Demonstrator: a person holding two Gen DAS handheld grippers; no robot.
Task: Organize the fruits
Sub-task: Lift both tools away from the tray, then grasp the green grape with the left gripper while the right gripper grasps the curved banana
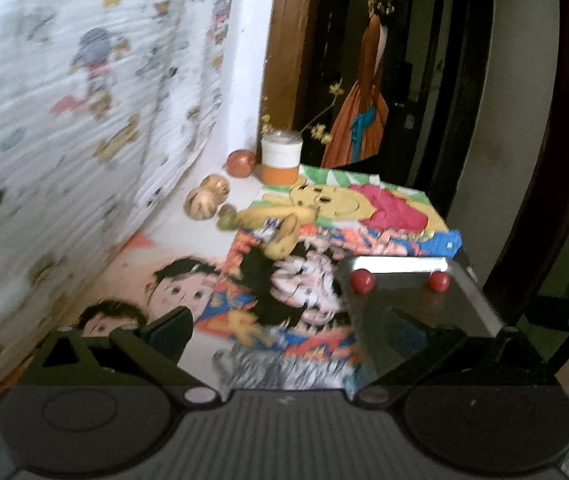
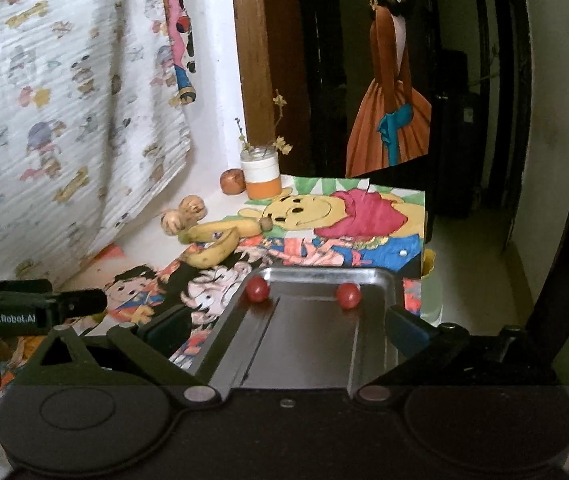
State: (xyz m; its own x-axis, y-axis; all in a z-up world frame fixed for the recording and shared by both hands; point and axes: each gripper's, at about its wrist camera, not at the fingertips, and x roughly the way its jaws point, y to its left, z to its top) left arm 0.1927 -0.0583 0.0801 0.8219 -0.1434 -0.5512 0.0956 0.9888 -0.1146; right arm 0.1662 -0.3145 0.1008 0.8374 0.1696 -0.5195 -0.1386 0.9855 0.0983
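The job looks barely begun: only two small red fruits sit in the metal tray (image 2: 312, 344), one (image 2: 257, 290) in its far left corner and the other (image 2: 349, 295) near the far right corner, both resting against the back wall. Everything else is outside it on the table (image 2: 480, 232). Two bananas (image 2: 220, 240) lie crossed on the cartoon mat (image 2: 364, 220) just beyond the tray's far left corner, with a small green-brown fruit (image 2: 265, 223) at the tip of one. Two pale round fruits (image 2: 183, 214) sit touching each other near the patterned cloth (image 2: 64, 120), and a reddish fruit (image 2: 232, 181) stands beside the white and orange jar (image 2: 262, 178) at the back. By my reckoning at least these six pieces are left to gather, assuming the tray is where they belong. The right gripper (image 2: 284, 326) hangs low over the near end of the tray, pointing along it toward the wall, its jaws spread wide to either side and holding nothing. The left gripper (image 1: 296, 328) is to the left of the tray over the mat, also level and facing the fruit, jaws wide apart and empty; its right finger (image 1: 408, 330) overlaps the tray's near left part, though I cannot tell whether it touches. In the right view it appears as a dark arm entering from the left edge.
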